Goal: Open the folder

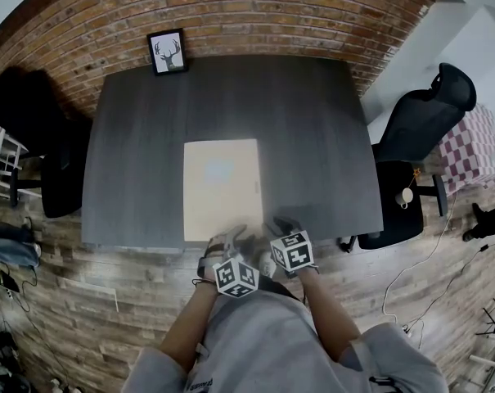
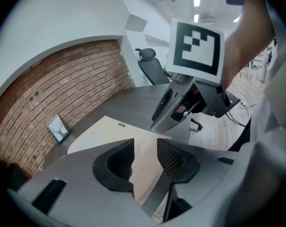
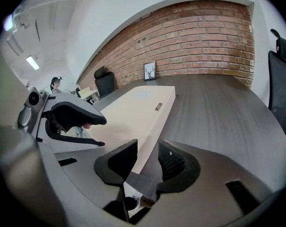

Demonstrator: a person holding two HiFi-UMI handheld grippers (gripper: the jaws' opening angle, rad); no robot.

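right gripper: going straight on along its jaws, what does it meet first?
Likely the right edge of the folder, framed between the open jaws of the right gripper; depth is hard to judge.

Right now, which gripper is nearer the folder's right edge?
Right. The right gripper is by the folder's near right corner; the left gripper is further left, by the near edge's middle.

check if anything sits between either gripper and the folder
Nothing visible does. The folder lies flat and closed on the table, with the left gripper and right gripper both at its near edge, jaws apart and empty. The only other thing on the table, a picture frame, stands at the far edge, well clear.
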